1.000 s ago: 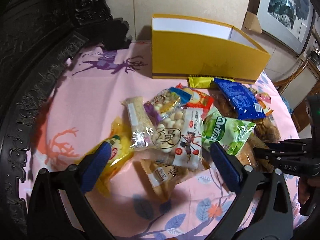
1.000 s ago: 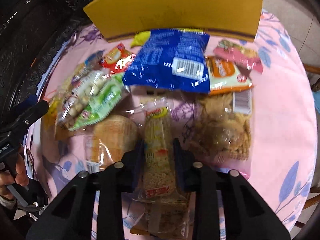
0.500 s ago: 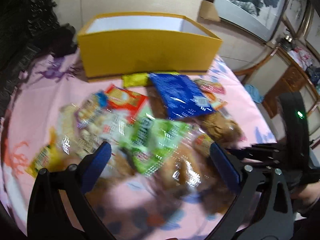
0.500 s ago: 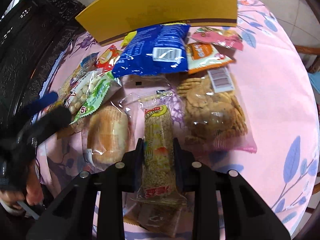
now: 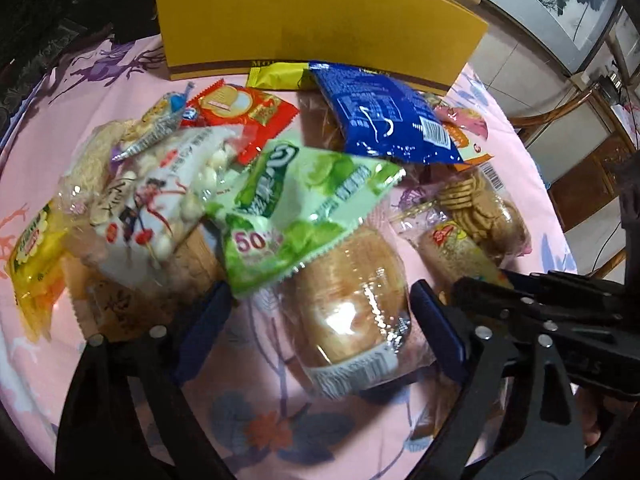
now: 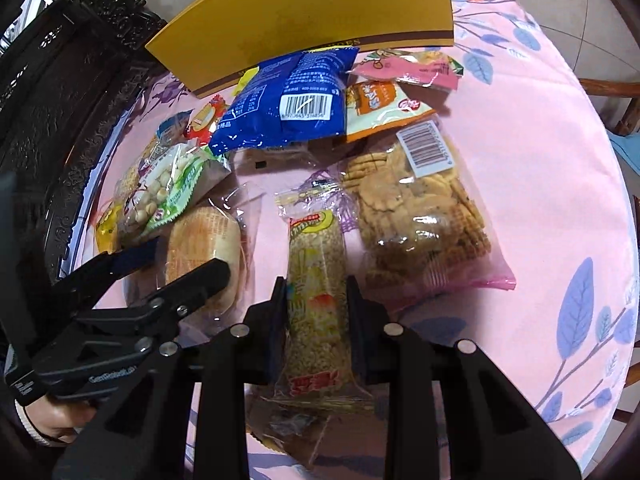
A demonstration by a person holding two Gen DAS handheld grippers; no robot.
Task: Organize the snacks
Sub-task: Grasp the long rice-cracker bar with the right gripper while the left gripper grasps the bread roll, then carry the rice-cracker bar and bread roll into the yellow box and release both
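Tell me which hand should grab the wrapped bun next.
Left. The left gripper straddles the wrapped bun, jaws just closing but not yet pressing. The right gripper is clamped on the grain bar.

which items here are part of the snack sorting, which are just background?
Job:
- yellow cardboard box
- clear-wrapped bread bun between open left tongs
- puffed-rice bar in right tongs
- blue foil bag
- green snack bag

Background:
- framed painting
- dark carved wooden furniture
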